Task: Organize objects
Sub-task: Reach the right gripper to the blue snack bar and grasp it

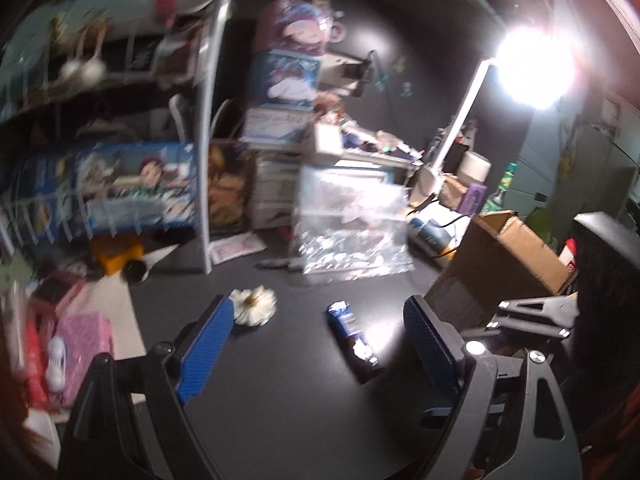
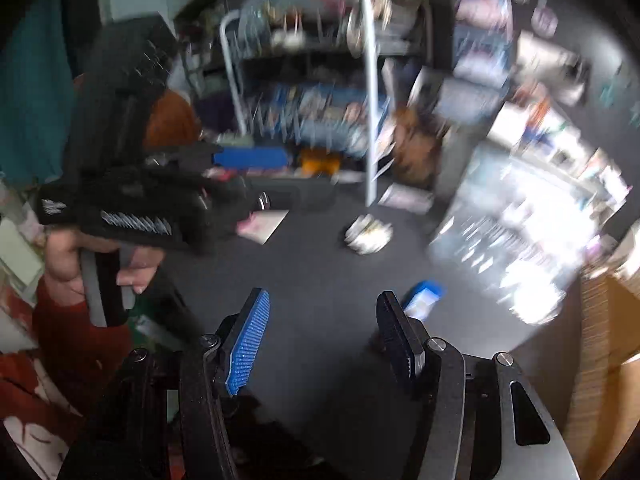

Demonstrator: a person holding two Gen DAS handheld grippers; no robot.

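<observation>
On the dark table (image 1: 280, 380) lie a white flower-shaped object (image 1: 255, 305) and a small blue tube (image 1: 349, 326). My left gripper (image 1: 320, 320) is open and empty above the table, the flower just past its left finger and the tube between the fingers. My right gripper (image 2: 322, 312) is open and empty; the blue tube (image 2: 423, 299) lies just beyond its right finger and the flower (image 2: 368, 234) lies farther off. The right wrist view is blurred. The left gripper also shows in the right wrist view (image 2: 248, 158), held in a hand at the left.
A cardboard box (image 1: 504, 256) stands at the right and a clear plastic bag (image 1: 352, 228) behind the tube. A wire shelf (image 1: 120, 160) full of boxes stands at the left, pink items (image 1: 80, 340) at the near left, and a bright lamp (image 1: 532, 68) at the back right.
</observation>
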